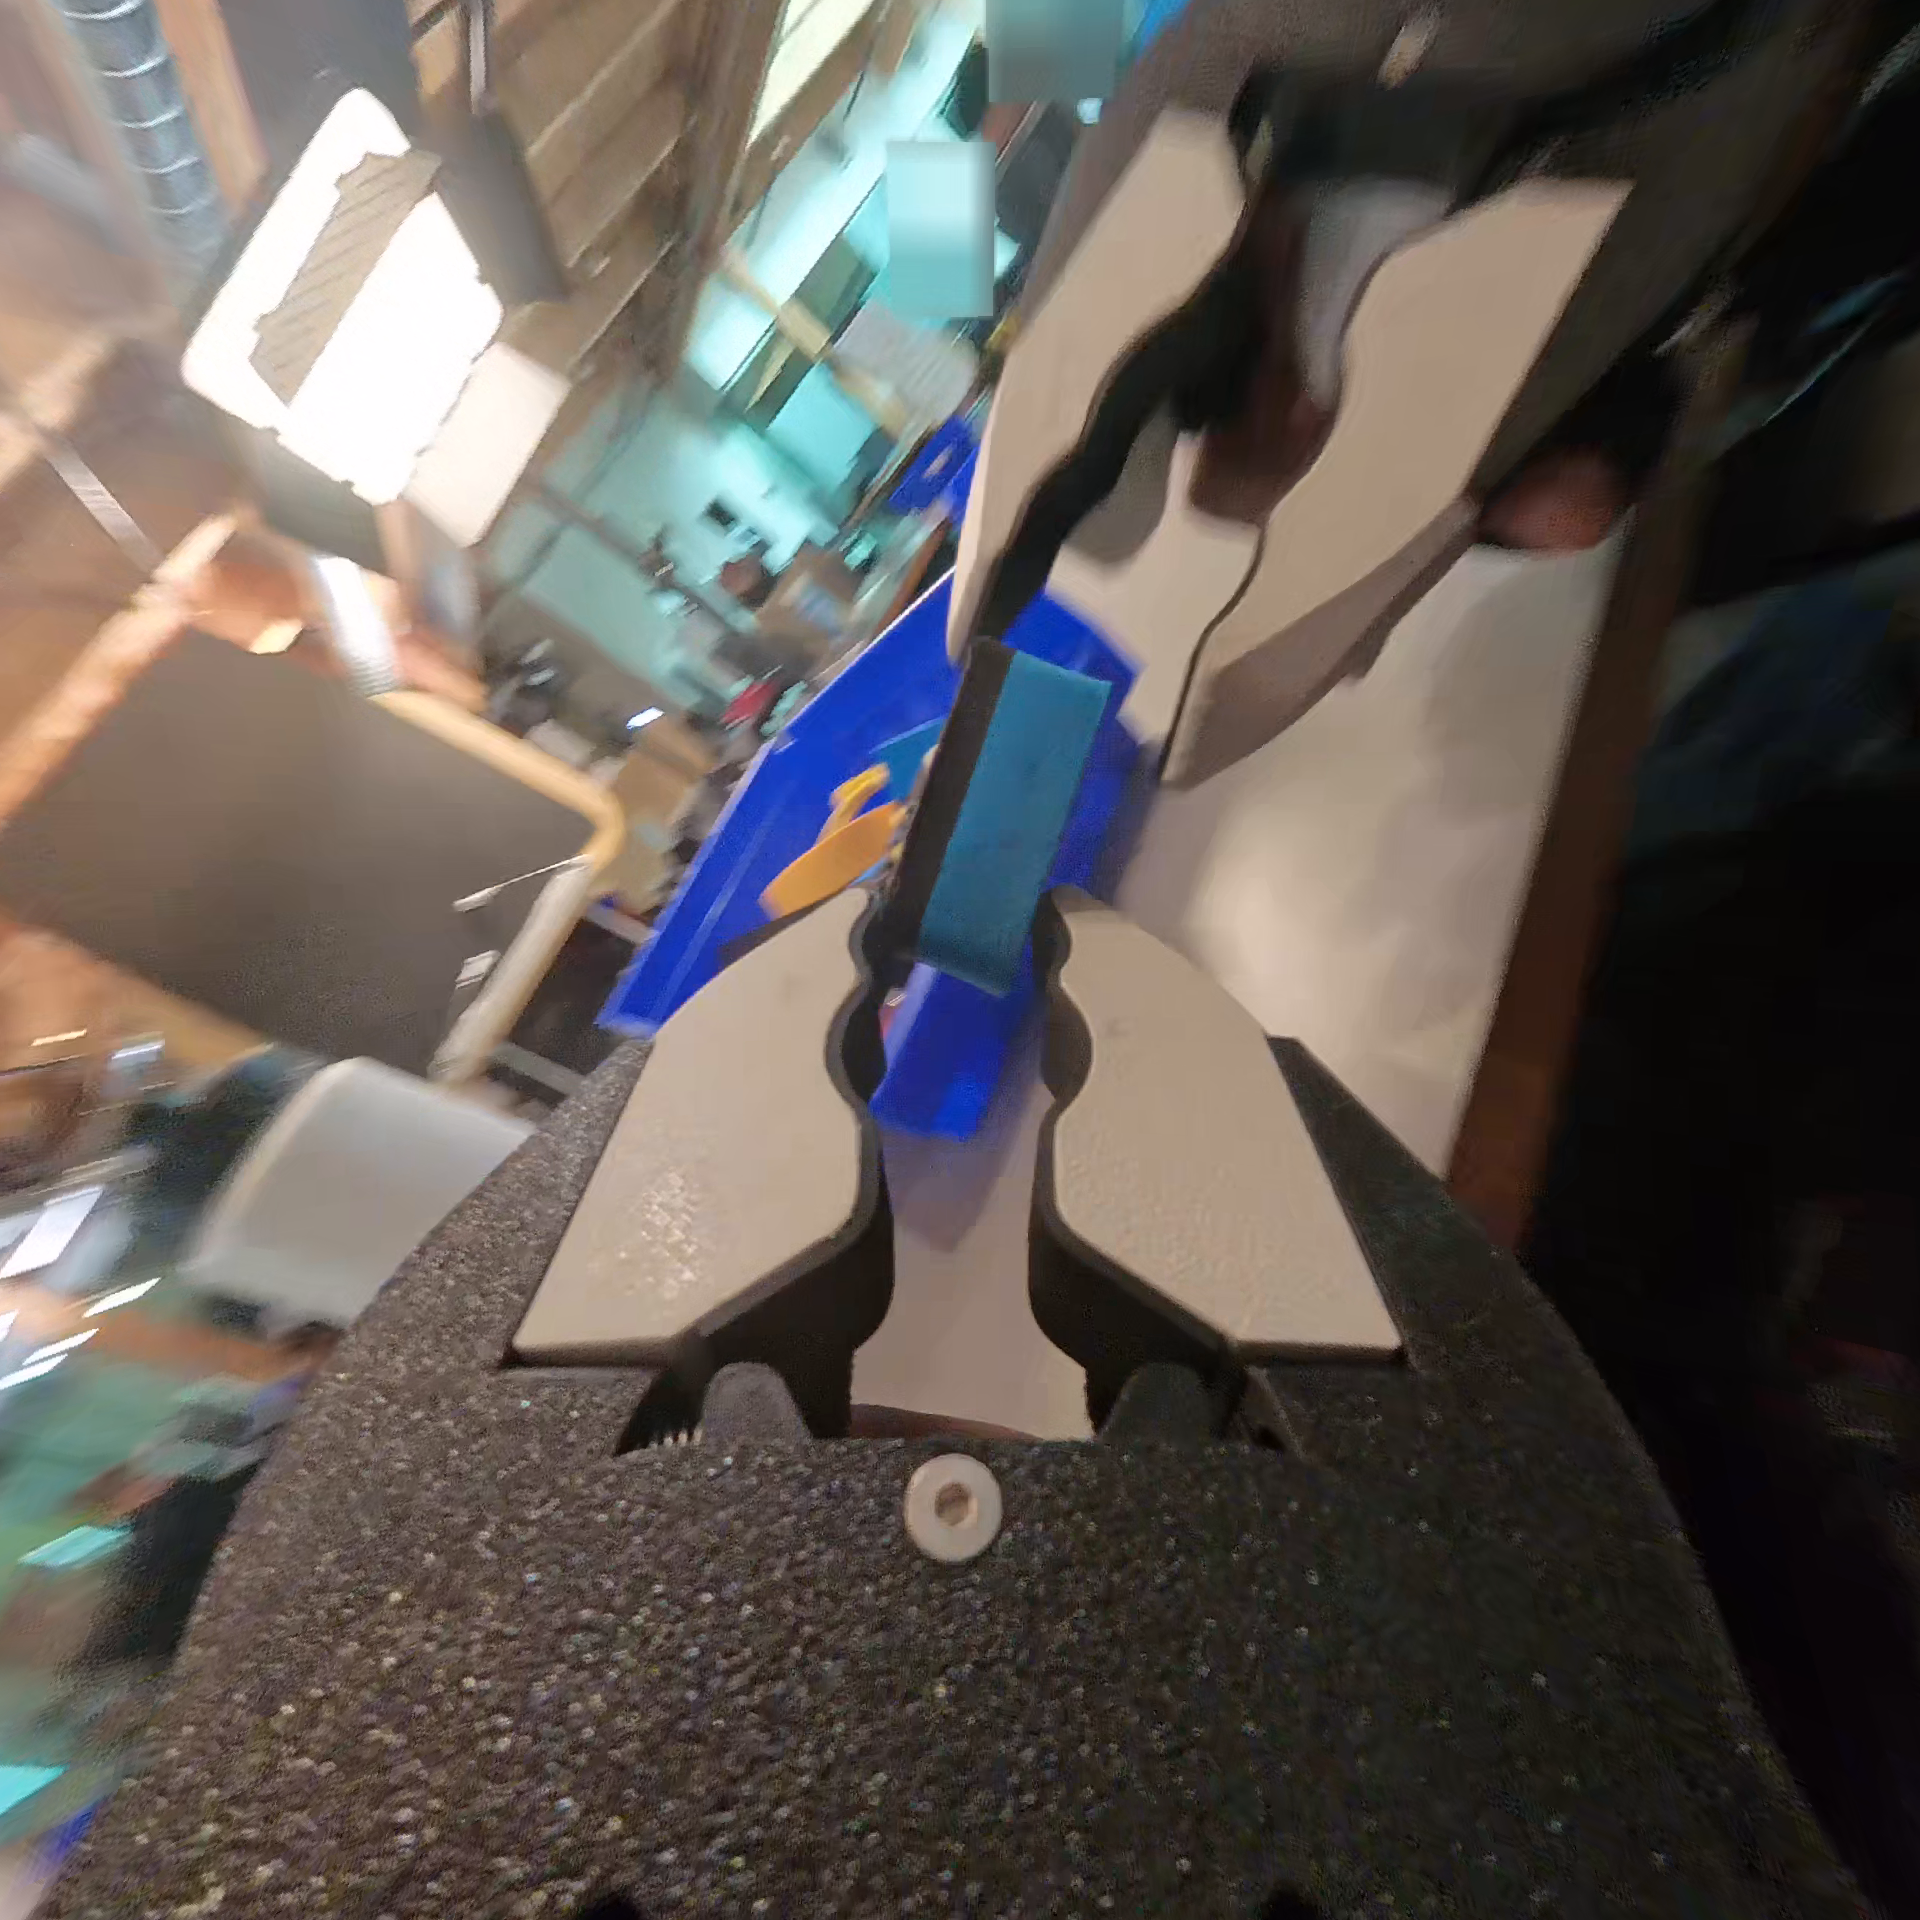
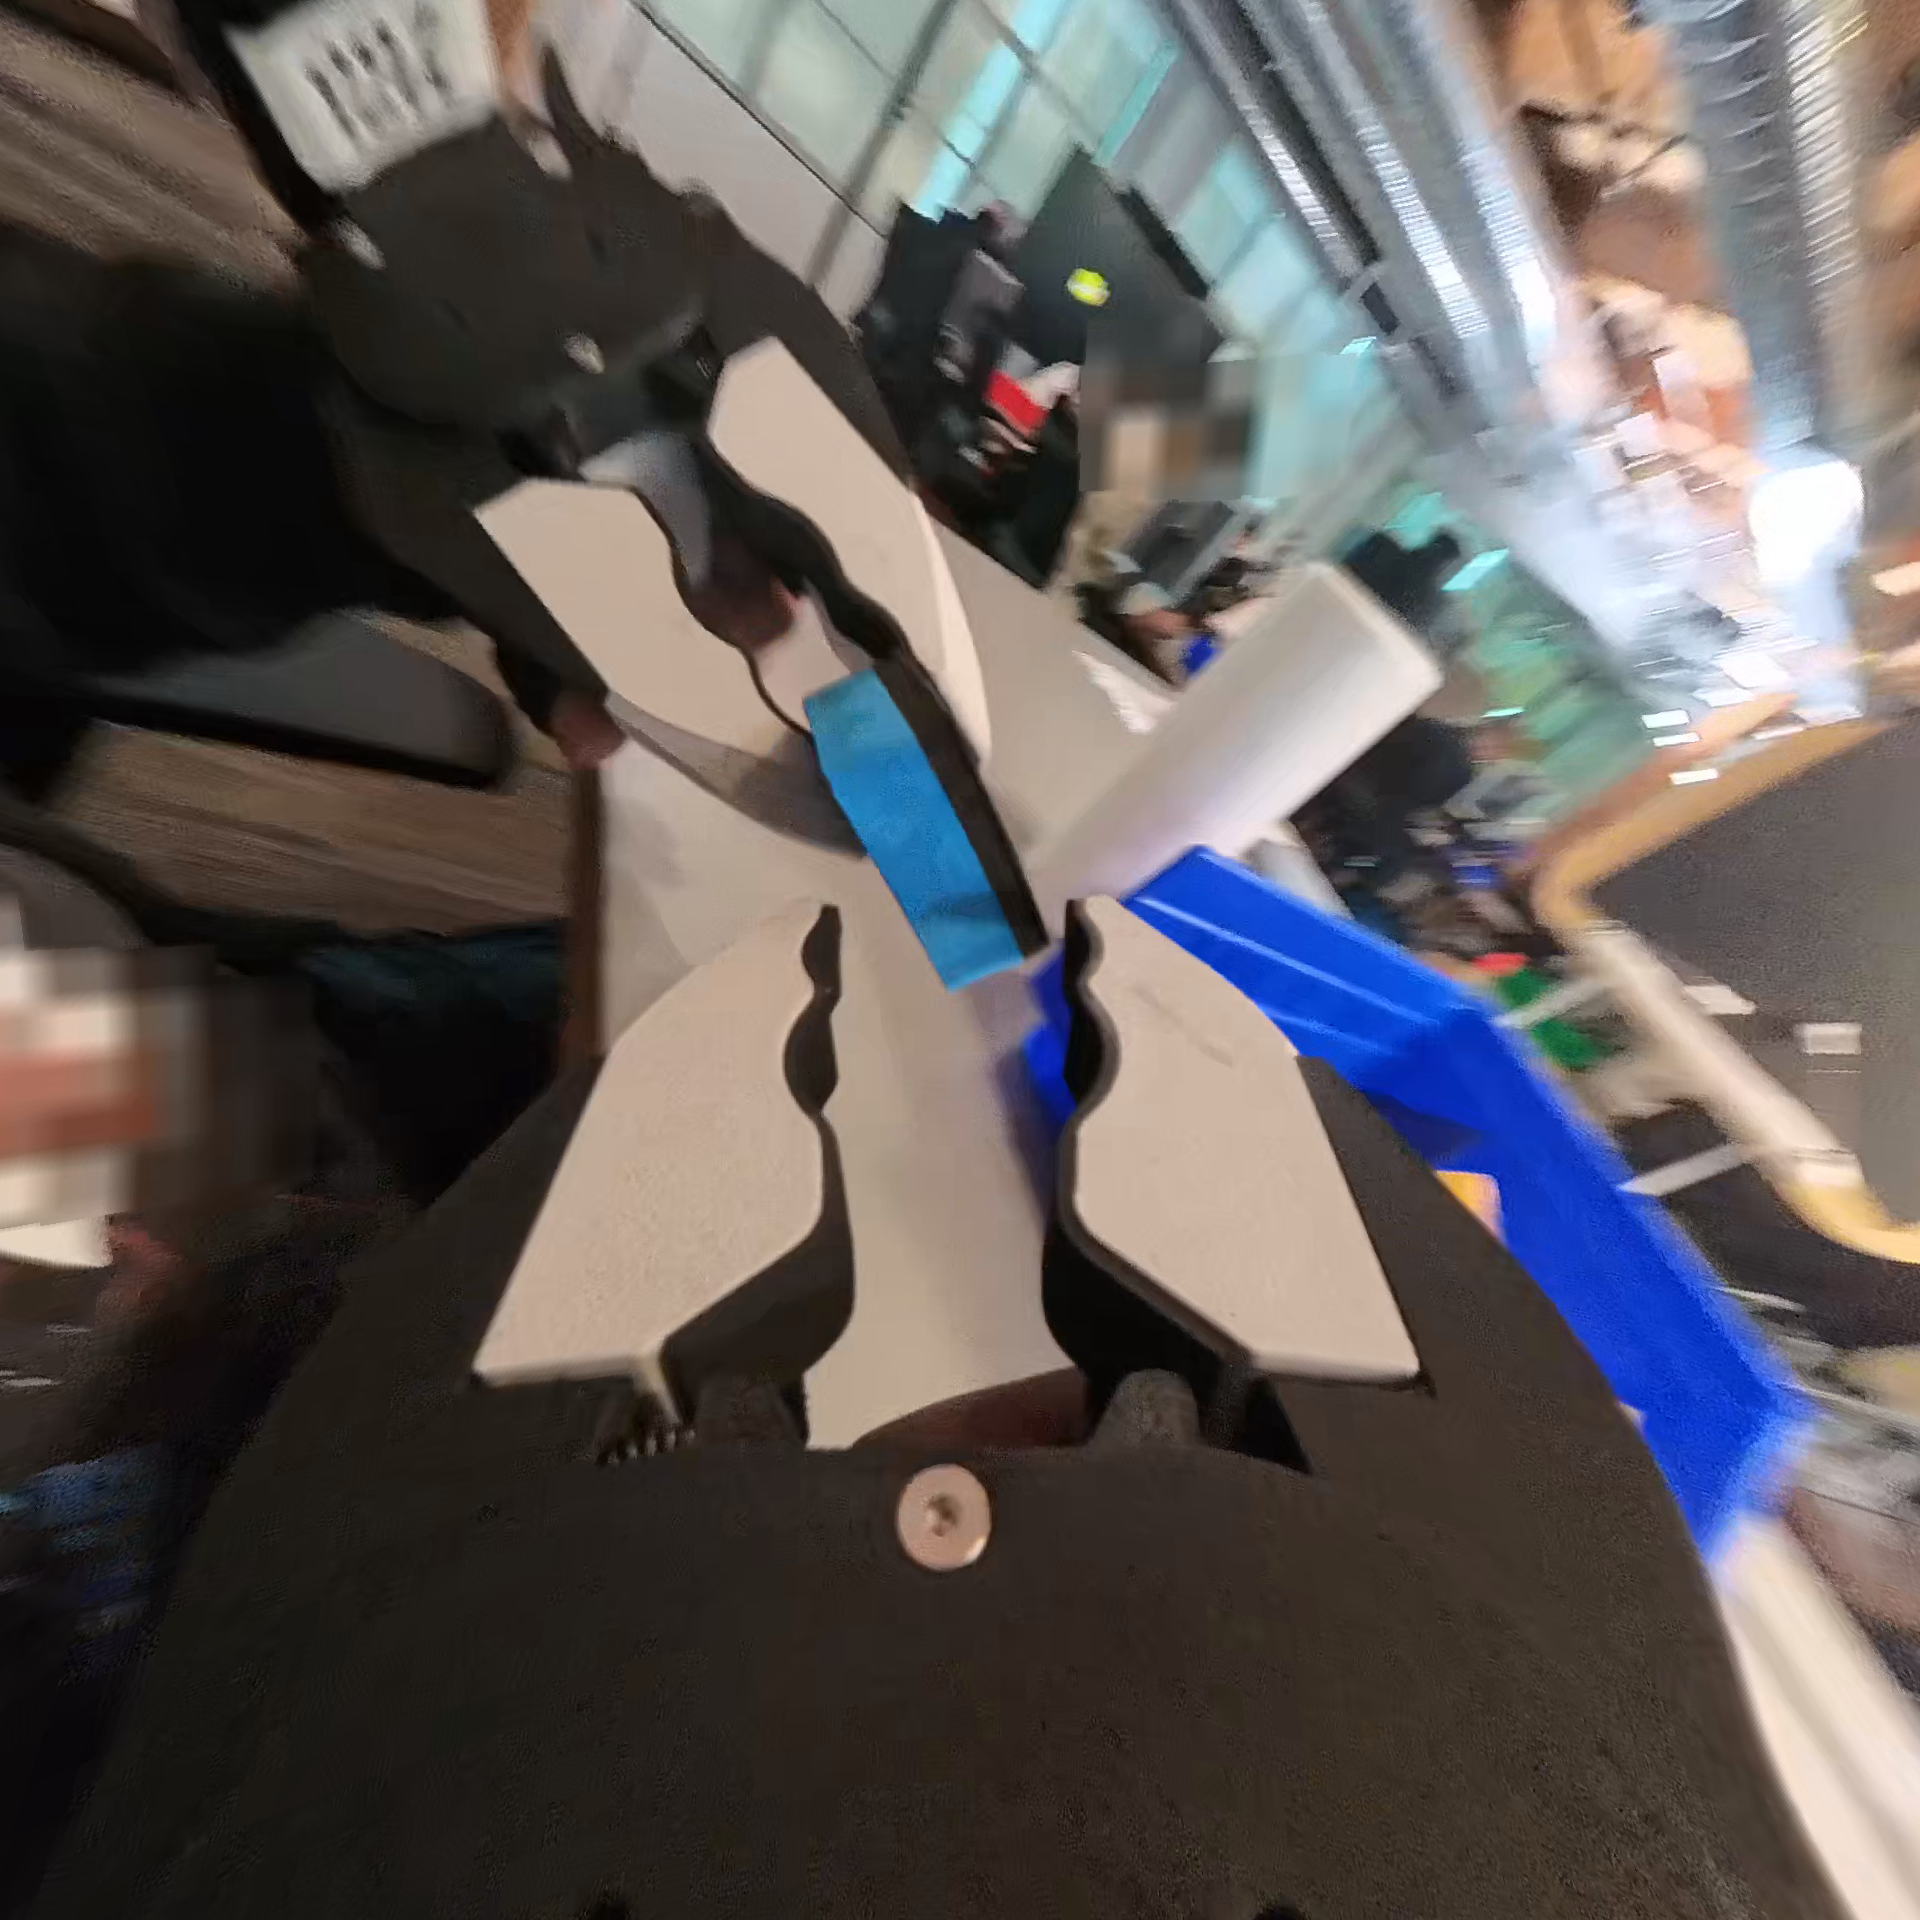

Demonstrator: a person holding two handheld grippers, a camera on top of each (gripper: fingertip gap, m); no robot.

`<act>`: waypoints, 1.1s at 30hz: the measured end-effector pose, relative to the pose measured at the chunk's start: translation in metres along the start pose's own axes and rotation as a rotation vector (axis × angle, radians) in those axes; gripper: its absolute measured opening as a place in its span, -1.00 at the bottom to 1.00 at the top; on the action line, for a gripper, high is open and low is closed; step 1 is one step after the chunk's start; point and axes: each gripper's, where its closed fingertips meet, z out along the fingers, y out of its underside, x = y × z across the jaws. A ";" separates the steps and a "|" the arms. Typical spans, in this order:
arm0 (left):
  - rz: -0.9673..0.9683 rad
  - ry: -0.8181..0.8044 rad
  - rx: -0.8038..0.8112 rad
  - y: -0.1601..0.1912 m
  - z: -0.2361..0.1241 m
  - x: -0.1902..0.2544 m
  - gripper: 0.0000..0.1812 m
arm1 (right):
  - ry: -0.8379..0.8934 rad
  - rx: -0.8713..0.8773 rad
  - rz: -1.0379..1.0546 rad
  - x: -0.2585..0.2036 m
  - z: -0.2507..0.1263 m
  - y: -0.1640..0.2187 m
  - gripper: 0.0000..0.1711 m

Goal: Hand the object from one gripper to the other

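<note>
Item 1: left gripper (image 1: 961,920). Grey two-finger tool on a black body. The jaws stand narrowly apart, closed down to the width of the piece between them, and the fingertips clamp its near end. Contact on the 3 o'clock side is hard to confirm through the blur.

Item 2: blue object (image 1: 1003,821). Flat strip, blue on its face with a black edge. In the left wrist view it rises from the left gripper's tips toward 12 o'clock, leaning slightly to 1 o'clock. It is off the table, carried in the air between the two tools.

Item 3: right gripper (image 2: 951,920). Same make, facing the first. Its jaws are spread wide and have nothing in their grip. The free end of the strip sits in the gap between its tips, closer to the 3 o'clock finger (not pinched by either). A hand (image 1: 1548,509) shows at this tool's base, at 2 o'clock in the left wrist view.

Item 4: white table (image 1: 1351,935). It lies beneath both tools.

Item 5: blue bin (image 1: 790,831). It stands on the table behind the strip, at 9 o'clock from it, with an orange piece (image 1: 836,857) inside.

Item 6: white block (image 2: 1247,707). A long box at 2 o'clock in the right wrist view, beyond the bin's rim.

Background: a blurred workroom.
</note>
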 end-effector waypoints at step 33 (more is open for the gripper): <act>-1.220 0.415 0.498 -0.040 -0.011 -0.023 -0.41 | -0.209 0.259 0.807 0.011 -0.004 -0.027 -0.70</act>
